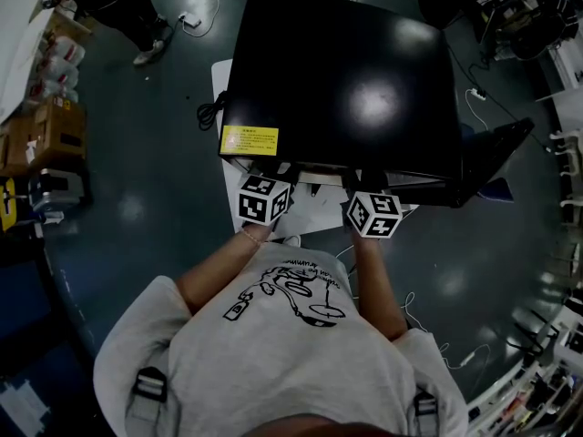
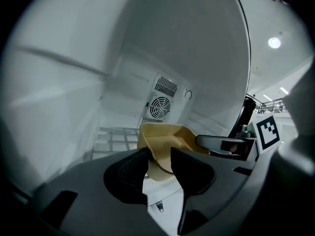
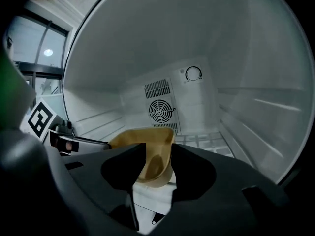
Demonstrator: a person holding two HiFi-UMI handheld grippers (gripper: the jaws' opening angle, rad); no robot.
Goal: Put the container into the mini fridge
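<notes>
A tan open container (image 2: 165,134) (image 3: 140,136) hangs inside the white cavity of the black mini fridge (image 1: 342,80), above its wire shelf (image 2: 110,139). My left gripper (image 2: 160,153) is shut on the container's near left rim. My right gripper (image 3: 158,149) is shut on its near right rim. Each gripper shows in the other's view, at the container's far side. In the head view only the two marker cubes (image 1: 264,198) (image 1: 373,214) show at the fridge's front edge; the jaws and container are hidden under the fridge top.
The fridge door (image 1: 492,157) stands open to the right. A fan vent (image 3: 161,111) is on the back wall. The fridge rests on a white base (image 1: 310,212). A person (image 1: 118,3) stands far left, near cardboard boxes (image 1: 46,135); cables lie on the floor.
</notes>
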